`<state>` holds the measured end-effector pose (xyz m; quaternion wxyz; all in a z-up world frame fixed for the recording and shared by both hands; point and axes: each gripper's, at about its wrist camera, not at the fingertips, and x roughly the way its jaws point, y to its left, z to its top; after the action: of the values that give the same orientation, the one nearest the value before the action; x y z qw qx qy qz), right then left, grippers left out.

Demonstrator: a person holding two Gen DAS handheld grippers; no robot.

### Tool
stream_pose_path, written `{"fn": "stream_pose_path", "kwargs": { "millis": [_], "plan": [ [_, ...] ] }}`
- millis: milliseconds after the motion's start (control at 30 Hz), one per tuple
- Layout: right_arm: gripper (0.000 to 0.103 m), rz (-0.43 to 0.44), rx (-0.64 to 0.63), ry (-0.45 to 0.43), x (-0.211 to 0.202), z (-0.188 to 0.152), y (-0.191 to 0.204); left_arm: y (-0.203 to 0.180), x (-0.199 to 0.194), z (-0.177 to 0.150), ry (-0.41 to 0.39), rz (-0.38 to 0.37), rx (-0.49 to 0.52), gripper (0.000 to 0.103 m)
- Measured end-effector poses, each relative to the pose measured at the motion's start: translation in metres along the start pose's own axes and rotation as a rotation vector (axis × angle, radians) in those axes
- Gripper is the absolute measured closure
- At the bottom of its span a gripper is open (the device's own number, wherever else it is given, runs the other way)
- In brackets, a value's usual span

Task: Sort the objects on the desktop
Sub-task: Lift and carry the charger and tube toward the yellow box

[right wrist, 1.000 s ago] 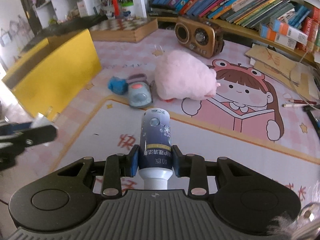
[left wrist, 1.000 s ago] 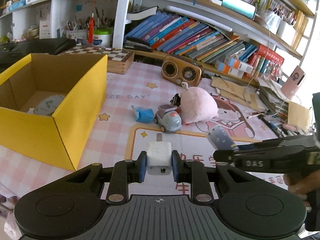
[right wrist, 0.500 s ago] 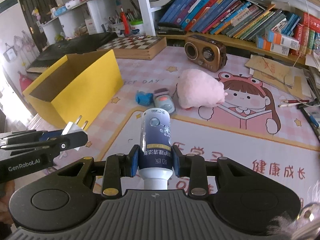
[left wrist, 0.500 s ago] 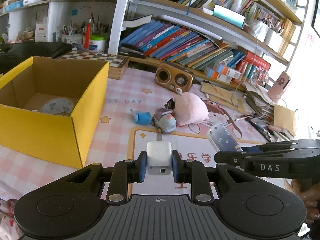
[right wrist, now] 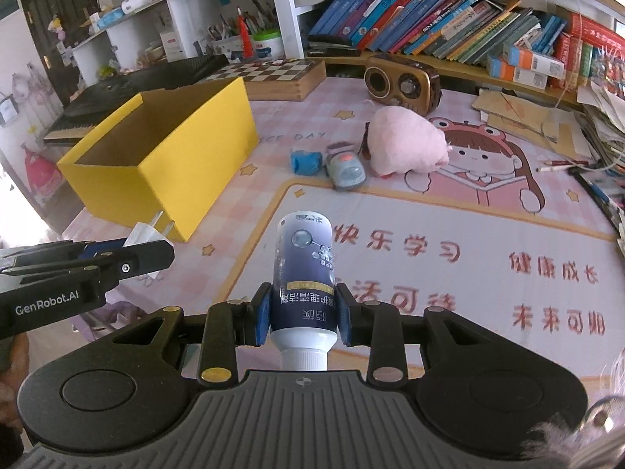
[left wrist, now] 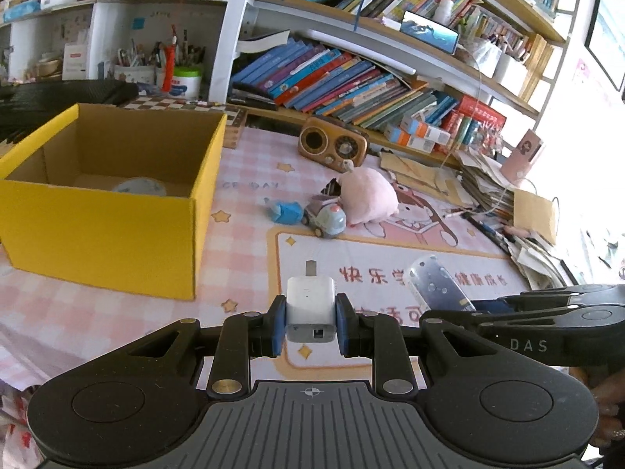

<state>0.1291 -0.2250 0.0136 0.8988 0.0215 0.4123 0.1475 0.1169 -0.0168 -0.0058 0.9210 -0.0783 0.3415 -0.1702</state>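
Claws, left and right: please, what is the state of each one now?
Left claw: closed on the white charger plug.
Right claw: closed on the dark blue bottle, cap toward the camera.

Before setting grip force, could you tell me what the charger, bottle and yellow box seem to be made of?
Charger: looks like hard glossy white plastic, with metal prongs. Bottle: probably smooth plastic, glossy printed label, white cap. Yellow box: cardboard, matte yellow outside, raw brown inside, visible folded edges.
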Motion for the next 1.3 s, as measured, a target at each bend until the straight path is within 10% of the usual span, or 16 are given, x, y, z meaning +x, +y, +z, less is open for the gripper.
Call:
{"fn": "stream_pose_path", "kwargs": {
  "millis": [1300],
  "plan": [
    [0.072,0.062,-0.012,0.006,-0.027,-0.068,0.135,0.073,-0.105,-0.053,-0.036,0.024,-0.009,0.079]
  ]
}}
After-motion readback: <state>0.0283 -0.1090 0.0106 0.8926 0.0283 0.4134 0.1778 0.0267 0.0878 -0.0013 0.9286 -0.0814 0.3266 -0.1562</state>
